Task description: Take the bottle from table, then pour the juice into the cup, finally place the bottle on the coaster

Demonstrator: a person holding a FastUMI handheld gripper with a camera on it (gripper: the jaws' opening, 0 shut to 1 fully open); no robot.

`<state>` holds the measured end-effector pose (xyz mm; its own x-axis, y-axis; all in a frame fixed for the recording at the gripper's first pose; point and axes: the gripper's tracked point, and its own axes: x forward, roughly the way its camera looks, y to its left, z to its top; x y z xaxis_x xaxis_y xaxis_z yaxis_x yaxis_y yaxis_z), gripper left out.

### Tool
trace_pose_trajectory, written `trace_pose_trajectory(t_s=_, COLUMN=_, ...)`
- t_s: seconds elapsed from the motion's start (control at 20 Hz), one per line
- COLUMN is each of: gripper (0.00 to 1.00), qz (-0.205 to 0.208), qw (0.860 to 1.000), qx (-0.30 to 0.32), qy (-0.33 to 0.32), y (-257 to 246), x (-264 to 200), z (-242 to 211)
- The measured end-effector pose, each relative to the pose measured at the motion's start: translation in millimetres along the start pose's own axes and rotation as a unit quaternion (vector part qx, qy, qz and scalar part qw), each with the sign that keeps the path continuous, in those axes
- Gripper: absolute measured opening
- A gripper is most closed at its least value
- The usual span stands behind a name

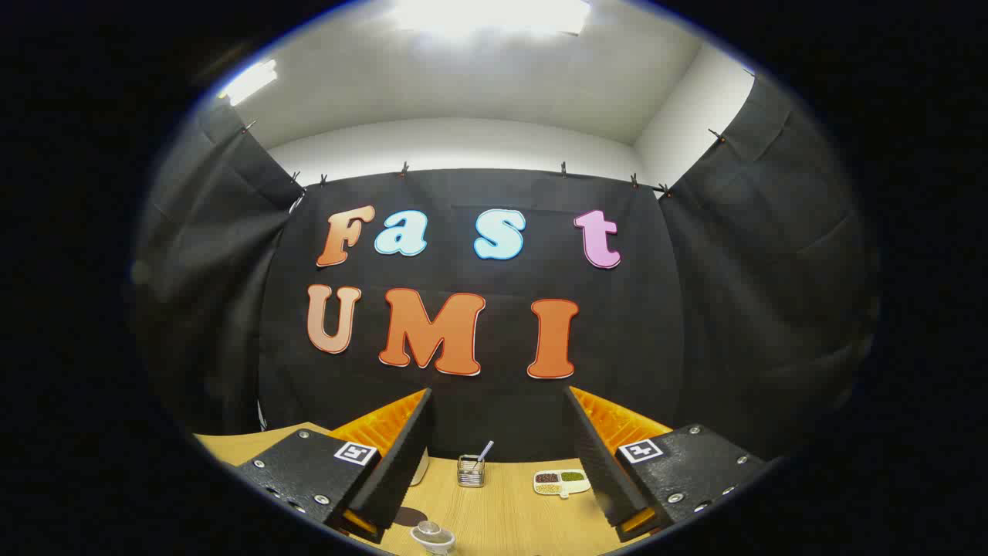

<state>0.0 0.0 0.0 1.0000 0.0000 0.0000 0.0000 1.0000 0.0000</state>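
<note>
Hand-held gripper (502, 463) hovers wide open and empty above the desk (509, 510); approaching high risks toppling the clear-topped bottle (432, 534) below.

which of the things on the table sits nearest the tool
The small clear round-topped object on the wooden table, low between the open tool's fingers. The metal mesh holder and white compartment tray lie farther back by the wall.
</note>
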Motion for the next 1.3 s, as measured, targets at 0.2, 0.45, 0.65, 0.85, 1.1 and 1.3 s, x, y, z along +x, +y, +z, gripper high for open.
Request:
trace_pose_trajectory(t_s=0.2, gripper=0.98, qz=0.001, qw=1.000, qx=0.002, qy=0.003, y=2.0, x=2.1, z=-2.2)
trace_pose_trajectory(t_s=0.45, gripper=0.98, qz=0.011, qw=1.000, qx=0.007, qy=0.005, y=8.9, x=3.8, z=-3.1)
trace_pose_trajectory(t_s=0.65, gripper=0.98, qz=0.012, qw=1.000, qx=0.008, qy=0.003, y=9.8, x=2.6, z=-0.8)
trace_pose_trajectory(t_s=0.85, gripper=0.98, qz=0.021, qw=1.000, qx=0.017, qy=0.002, y=17.1, x=0.7, z=-0.5)
trace_pose_trajectory(t_s=1.1, gripper=0.98, qz=0.040, qw=0.999, qx=0.012, qy=-0.003, y=30.4, x=-6.5, z=-4.2)
trace_pose_trajectory(t_s=1.3, gripper=0.98, qz=0.055, qw=0.998, qx=0.008, qy=0.002, y=41.2, x=-13.5, z=-22.4)
